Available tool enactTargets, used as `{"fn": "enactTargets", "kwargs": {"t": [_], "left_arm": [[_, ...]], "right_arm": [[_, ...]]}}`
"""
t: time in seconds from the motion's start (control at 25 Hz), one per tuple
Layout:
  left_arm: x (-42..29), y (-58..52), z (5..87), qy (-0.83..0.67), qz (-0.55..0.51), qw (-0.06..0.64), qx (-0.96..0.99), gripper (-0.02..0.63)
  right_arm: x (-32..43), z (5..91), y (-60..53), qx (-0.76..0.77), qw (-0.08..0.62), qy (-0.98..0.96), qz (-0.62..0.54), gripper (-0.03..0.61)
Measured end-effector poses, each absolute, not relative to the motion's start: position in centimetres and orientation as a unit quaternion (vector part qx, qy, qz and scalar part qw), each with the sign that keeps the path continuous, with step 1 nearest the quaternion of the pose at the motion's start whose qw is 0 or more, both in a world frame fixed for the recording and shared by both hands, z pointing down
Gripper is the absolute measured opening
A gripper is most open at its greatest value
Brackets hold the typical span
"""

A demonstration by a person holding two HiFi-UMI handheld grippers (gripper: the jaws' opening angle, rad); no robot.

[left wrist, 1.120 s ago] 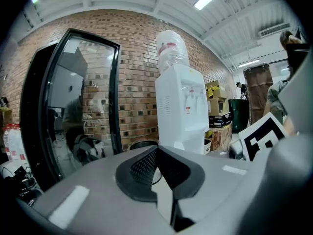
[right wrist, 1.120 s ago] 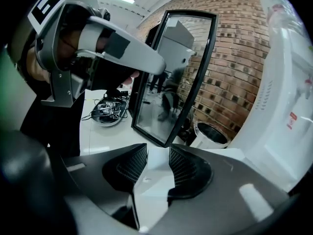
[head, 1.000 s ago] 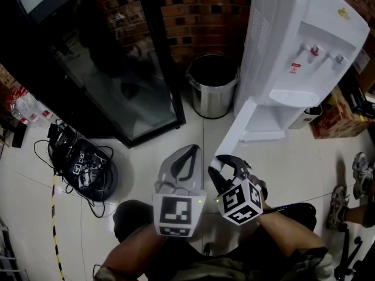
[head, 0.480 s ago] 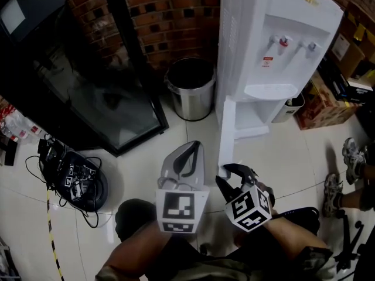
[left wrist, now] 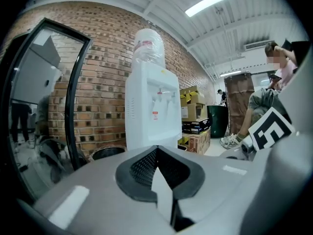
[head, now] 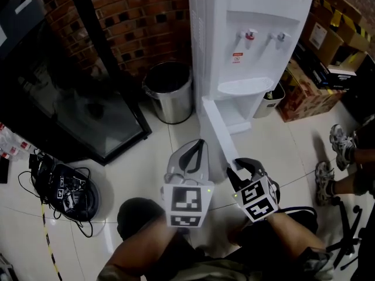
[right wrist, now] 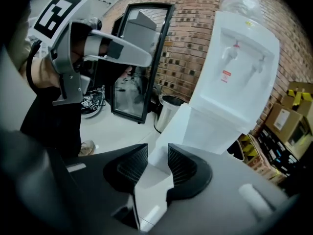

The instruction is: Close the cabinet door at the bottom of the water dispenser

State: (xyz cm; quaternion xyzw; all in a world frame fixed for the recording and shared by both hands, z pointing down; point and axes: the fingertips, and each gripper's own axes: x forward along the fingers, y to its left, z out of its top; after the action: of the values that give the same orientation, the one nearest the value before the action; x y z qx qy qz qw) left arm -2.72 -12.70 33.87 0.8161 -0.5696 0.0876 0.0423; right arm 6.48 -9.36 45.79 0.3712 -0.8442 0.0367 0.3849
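Observation:
The white water dispenser (head: 252, 16) stands against the brick wall, also seen in the right gripper view (right wrist: 239, 67) and the left gripper view (left wrist: 151, 106). Its bottom cabinet door (head: 214, 124) stands open, angled out toward me. My right gripper (head: 237, 165) is at the door's free edge. In the right gripper view the door (right wrist: 181, 126) fills the gap between the jaws of that gripper (right wrist: 157, 153), which are closing on it. My left gripper (head: 199, 145) hovers just left of the door, shut and empty, its tips meeting (left wrist: 156, 148).
A steel bin (head: 169, 89) stands left of the dispenser, and a black glass-fronted cabinet (head: 88, 110) further left. Cables (head: 64, 195) lie on the floor at left. Cardboard boxes (head: 304, 92) and a person's shoes (head: 337, 139) are at the right.
The dispenser has slid left in the head view as I moved. The door has swung partway toward the dispenser with the right gripper at its edge. Both grippers shifted right.

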Motion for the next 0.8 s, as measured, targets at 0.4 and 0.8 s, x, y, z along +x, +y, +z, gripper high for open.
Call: {"fn": "enactTargets", "kwargs": {"t": [0.4, 0.8], "left_arm": [[-1.4, -14.8, 35.6, -0.569, 0.103, 0.045, 0.815, 0.000], [1.2, -16.7, 36.3, -0.551, 0.097, 0.047, 0.828, 0.000]], "right_arm": [[10.5, 45.6, -11.6, 0.413, 0.385, -0.822, 0.077, 0.118], [14.9, 45.5, -14.7, 0.460, 0.388, -0.792, 0.100, 0.117]]}}
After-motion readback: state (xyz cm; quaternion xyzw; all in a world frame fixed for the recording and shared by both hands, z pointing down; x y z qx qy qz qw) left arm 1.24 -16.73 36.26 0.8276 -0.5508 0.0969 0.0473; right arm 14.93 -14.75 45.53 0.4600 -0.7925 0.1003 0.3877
